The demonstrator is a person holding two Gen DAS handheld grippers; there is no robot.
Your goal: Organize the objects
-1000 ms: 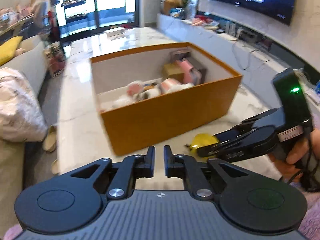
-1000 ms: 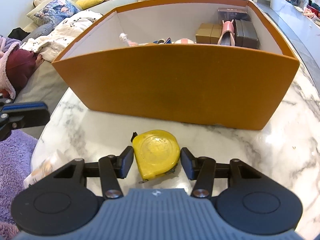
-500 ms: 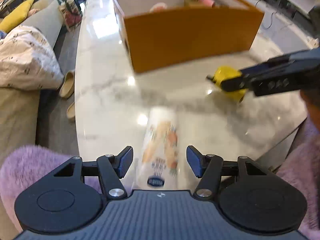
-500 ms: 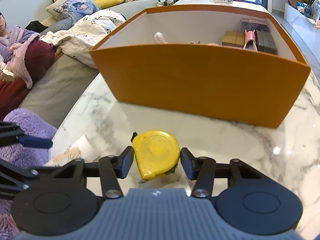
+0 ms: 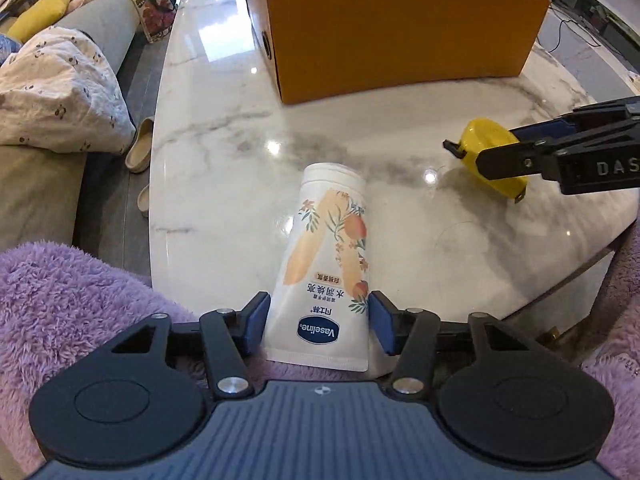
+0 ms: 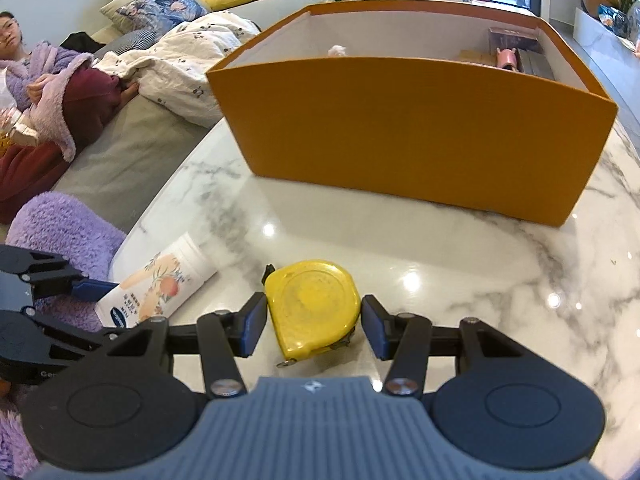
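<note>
1. Since a second ago, my left gripper point(image 5: 318, 322) has dropped from facing the orange box point(image 5: 392, 28) to straddle the lotion tube point(image 5: 328, 256); its jaws, just closing slightly, sit beside it without pressing.
2. At 3 o'clock from the tube, my right gripper point(image 6: 313, 322) clamps the yellow tape measure point(image 6: 316, 308).
3. Both lie on the marble table point(image 5: 216, 128), box at 12 o'clock.
</note>
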